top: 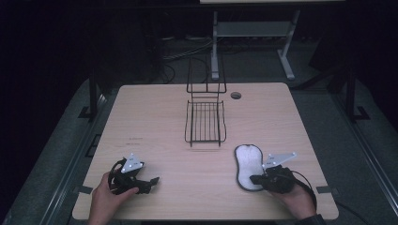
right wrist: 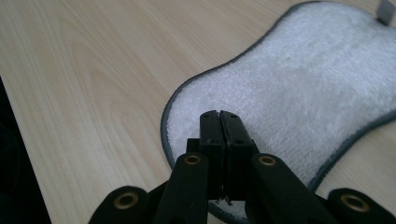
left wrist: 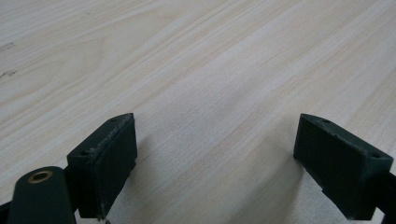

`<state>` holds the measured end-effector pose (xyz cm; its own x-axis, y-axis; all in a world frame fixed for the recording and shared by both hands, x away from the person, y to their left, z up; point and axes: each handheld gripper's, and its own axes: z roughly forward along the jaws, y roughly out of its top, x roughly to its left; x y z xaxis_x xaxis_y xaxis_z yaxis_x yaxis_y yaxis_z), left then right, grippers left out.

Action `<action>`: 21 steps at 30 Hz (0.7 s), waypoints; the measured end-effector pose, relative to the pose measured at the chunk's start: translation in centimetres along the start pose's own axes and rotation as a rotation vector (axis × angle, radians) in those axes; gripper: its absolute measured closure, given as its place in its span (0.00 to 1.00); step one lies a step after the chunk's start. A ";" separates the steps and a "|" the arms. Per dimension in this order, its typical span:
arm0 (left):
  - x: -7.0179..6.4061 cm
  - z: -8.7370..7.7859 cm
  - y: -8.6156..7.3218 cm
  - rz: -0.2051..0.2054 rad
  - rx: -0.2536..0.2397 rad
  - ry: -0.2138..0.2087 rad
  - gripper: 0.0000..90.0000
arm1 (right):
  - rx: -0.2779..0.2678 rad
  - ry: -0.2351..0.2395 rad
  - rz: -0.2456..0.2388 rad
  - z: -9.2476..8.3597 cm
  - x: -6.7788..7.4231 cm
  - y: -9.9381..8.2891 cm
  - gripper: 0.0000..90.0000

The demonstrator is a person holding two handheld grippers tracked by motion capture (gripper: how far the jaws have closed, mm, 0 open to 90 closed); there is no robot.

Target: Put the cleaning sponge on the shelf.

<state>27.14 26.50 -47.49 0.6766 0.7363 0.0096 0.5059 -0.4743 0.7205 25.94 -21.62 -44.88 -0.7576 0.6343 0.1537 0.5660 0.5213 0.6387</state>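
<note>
Right hand-held gripper [top: 256, 178] at the near right of the table [top: 155, 117]; jaws pressed together, pads meeting face to face, as its own view shows [right wrist: 219, 116]; whether the pad's near rim is pinched between them cannot be told, since the jaws cover that rim. The pad [top: 248, 164], white, fleecy, peanut-shaped with a dark grey edging, lies flat on the table; in the right gripper view [right wrist: 299, 84] its near end sits directly under and ahead of the closed jaws, its far end carrying a small grey tab [right wrist: 385, 11] at the frame's top right.

Left hand-held gripper [top: 154, 181] at the near left, well apart from the pad; jaws wide open with nothing between them; its own view [left wrist: 215, 154] has bare wood grain between the two black pads [left wrist: 112, 158]; gripper low over the table, its shadow beneath.

Wire rack [top: 205, 123], black, stands at the table's middle, beyond both grippers; flat grid tray toward the person, upright frame behind it; near the pad's far end but not touching it. Cable hole [top: 235, 95] just right of the rack's back.
</note>
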 end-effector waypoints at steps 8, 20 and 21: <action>0.0 0.0 0.0 0.000 0.000 0.000 0.14 | 0.015 -0.030 0.018 -1.2 -1.4 -0.9 0.97; 0.0 0.0 0.0 0.000 0.000 0.000 0.14 | 0.023 -0.091 0.077 -2.9 -3.8 -2.1 0.97; 0.0 0.0 0.0 0.000 0.000 0.000 0.14 | 0.022 -0.096 0.084 -3.0 -4.0 -2.2 0.97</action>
<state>27.14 26.50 -47.48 0.6765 0.7364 0.0091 0.5064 -0.4741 0.7202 26.74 -27.01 -44.60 -0.6733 0.7274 0.1325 0.6341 0.4759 0.6095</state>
